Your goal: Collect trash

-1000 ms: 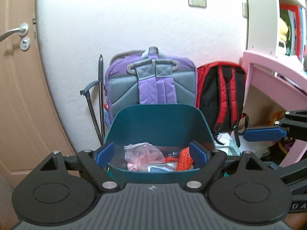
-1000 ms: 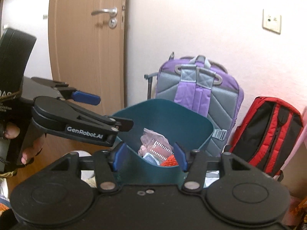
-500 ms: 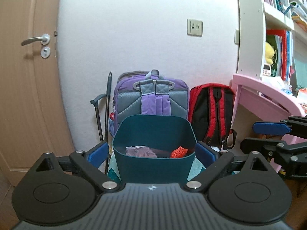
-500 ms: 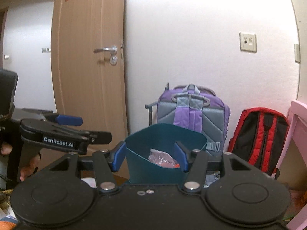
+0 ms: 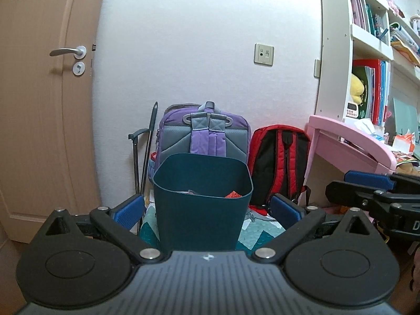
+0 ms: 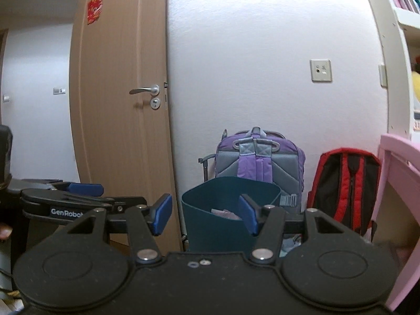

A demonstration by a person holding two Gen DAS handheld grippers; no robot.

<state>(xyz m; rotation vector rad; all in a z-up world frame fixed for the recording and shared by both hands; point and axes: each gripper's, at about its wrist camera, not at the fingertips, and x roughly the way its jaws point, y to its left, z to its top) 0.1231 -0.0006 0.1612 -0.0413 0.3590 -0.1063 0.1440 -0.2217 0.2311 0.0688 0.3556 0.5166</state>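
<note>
A dark teal trash bin [image 5: 202, 204] stands on the floor by the white wall; it also shows in the right wrist view [image 6: 225, 218]. Inside it I see a bit of red-orange trash [image 5: 233, 194] and a pinkish plastic wrapper [image 6: 223, 212]. My left gripper [image 5: 207, 211] is open and empty, level with the bin's front. My right gripper [image 6: 206, 214] is open and empty, a little back from the bin. Each gripper shows at the edge of the other's view.
A purple and grey backpack [image 5: 207, 134] and a red and black backpack [image 5: 281, 157] lean on the wall behind the bin. A pink desk [image 5: 349, 144] and white bookshelf [image 5: 367, 52] stand at the right. A wooden door [image 5: 44, 105] is at the left. A folded black cart handle [image 5: 141, 157] stands beside the purple bag.
Both grippers have pulled back and tilted up from the bin. The bin now looks smaller and its contents are mostly hidden behind its rim. Both grippers stay open.
</note>
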